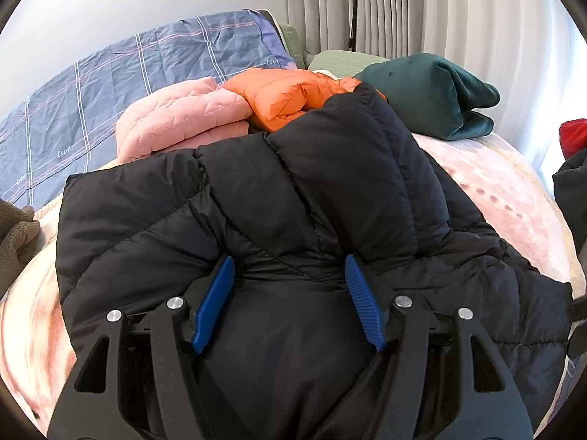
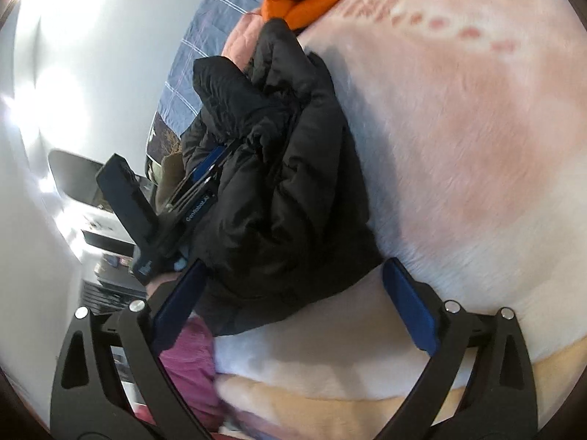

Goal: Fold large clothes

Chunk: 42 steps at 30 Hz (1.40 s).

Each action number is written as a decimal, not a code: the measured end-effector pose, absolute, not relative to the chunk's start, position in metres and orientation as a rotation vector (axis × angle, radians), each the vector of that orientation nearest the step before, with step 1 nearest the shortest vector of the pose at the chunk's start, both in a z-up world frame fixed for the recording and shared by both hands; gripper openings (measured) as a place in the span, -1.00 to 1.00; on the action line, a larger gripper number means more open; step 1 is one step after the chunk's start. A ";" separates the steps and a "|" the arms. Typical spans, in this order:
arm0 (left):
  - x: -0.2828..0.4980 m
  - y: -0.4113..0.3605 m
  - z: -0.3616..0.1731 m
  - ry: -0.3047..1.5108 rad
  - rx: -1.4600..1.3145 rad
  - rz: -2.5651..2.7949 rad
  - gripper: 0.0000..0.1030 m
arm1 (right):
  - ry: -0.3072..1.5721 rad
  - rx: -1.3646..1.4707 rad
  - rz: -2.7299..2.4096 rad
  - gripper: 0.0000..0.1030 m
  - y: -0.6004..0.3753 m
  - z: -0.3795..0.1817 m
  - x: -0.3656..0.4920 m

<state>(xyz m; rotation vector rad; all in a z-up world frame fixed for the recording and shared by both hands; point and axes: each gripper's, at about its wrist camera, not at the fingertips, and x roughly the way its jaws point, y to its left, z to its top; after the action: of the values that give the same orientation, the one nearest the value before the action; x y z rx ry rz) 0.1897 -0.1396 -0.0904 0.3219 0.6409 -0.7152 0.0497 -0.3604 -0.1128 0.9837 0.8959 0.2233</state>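
Observation:
A black puffer jacket [image 1: 293, 190] lies bunched on the pink fluffy blanket [image 1: 495, 190] that covers the bed. My left gripper [image 1: 289, 260] is closed on a thick fold of it, and the fabric puckers against both blue pads [image 1: 214, 304]. The right wrist view, tilted sideways, shows the same jacket [image 2: 279, 198] with the left gripper [image 2: 214, 157] gripping its far side. My right gripper [image 2: 295, 264] stands wide open at the jacket's near edge. That edge lies between its fingers, and the pads do not press on it.
Behind the jacket lie a pink quilted garment [image 1: 176, 121], an orange puffer [image 1: 286, 95] and a folded teal garment [image 1: 433, 95]. A blue plaid sheet [image 1: 110, 84] covers the bed's far left. Curtains [image 1: 367, 7] hang behind. Brown fleece [image 1: 14, 242] sits at the left edge.

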 end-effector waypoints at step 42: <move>0.279 -0.031 -0.105 0.919 -0.404 -0.667 0.77 | 0.762 0.891 0.162 -0.10 -0.356 -0.133 0.076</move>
<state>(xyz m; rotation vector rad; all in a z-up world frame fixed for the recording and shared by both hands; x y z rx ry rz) 0.2789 -0.0312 -0.1052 -0.4038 0.9190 -0.6670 0.0757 -0.3557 -0.1334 0.8909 0.7622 0.1623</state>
